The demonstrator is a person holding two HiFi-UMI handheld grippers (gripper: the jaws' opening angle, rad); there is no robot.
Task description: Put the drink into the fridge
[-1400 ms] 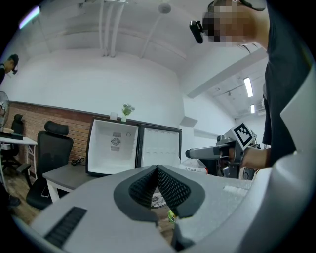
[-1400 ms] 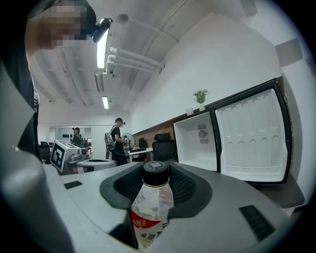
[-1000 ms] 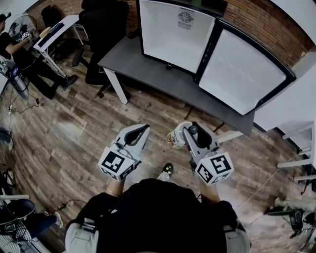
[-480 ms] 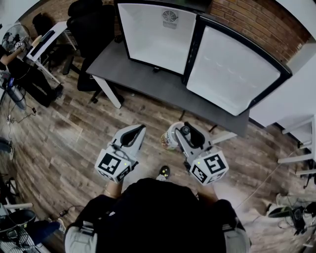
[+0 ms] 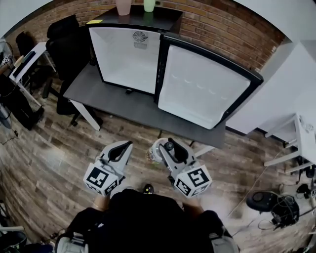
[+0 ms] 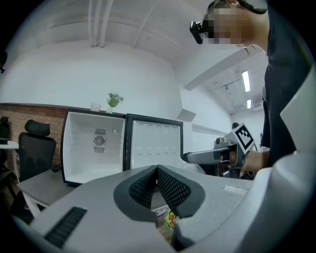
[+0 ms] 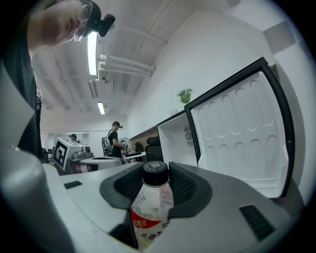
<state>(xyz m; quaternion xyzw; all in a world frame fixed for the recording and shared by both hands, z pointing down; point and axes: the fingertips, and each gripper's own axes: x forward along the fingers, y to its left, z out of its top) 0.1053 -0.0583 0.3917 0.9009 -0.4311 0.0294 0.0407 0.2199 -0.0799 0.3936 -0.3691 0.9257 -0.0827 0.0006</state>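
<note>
**A:** Drink, where is it now?
**B:** Upright in our right tool, jaws clamped on its body under the black cap, as before.
**A:** Our left tool?
**B:** Jaws together, nothing between them.
**A:** What changed?
**B:** We've drawn closer. The open fridge on the table looms larger, and its top now shows.

white-lined black mini fridge: 1 | dark grey table under fridge: 1 | plastic cups atop fridge: 2, pink cup, green cup | clear black-capped drink bottle before fridge: 1 | grey two-jaw grippers before fridge: 2, left gripper, right gripper
</note>
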